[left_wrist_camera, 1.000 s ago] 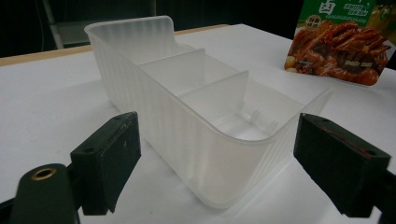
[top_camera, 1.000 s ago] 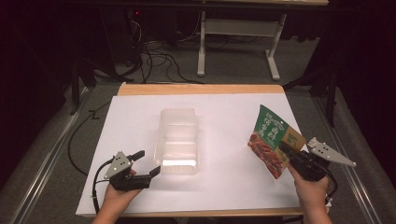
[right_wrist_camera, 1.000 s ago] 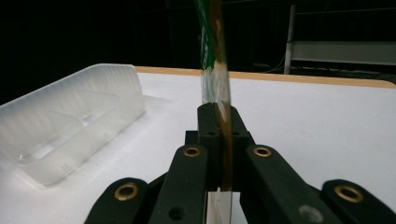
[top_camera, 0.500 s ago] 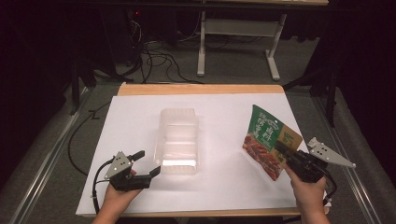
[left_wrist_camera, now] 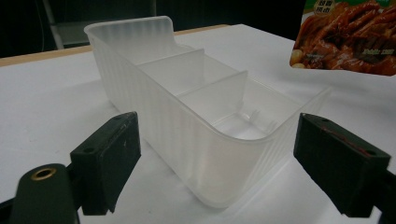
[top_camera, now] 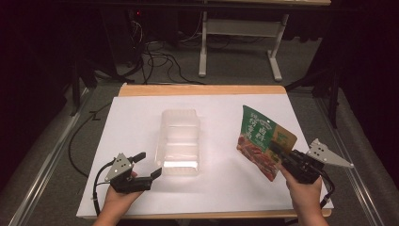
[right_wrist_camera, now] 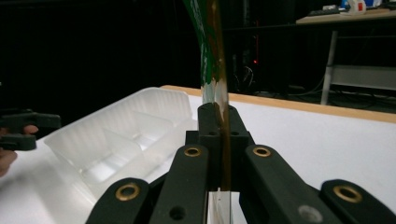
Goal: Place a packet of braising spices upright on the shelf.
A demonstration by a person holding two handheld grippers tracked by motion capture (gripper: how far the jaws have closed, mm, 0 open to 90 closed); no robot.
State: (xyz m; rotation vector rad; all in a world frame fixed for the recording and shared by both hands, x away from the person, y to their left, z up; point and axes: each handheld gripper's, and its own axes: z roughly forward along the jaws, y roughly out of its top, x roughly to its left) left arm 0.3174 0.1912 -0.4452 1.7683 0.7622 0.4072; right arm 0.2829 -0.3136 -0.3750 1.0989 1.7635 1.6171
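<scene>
**Pouch held beside tray**

High view: clear tray (top_camera: 179, 142) mid-table; left gripper (top_camera: 143, 165) spread wide just beside its near end. Right gripper (top_camera: 277, 150) pinches the pouch (top_camera: 262, 140), lifted right of the tray.

Left gripper view: tray between the parted jaws, three compartments.

Right gripper view: pouch edge-on, jaws clamped on it.

The pouch (top_camera: 263, 141) is green over reddish-brown (food photo), the divided tray (top_camera: 179, 141) translucent white, the table (top_camera: 131, 113) white.

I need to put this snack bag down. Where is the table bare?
Bare: between the clear tray and the snack bag, and the far strip behind the tray. Crowded: the tray's near end, flanked by the left hand-held gripper.
</scene>
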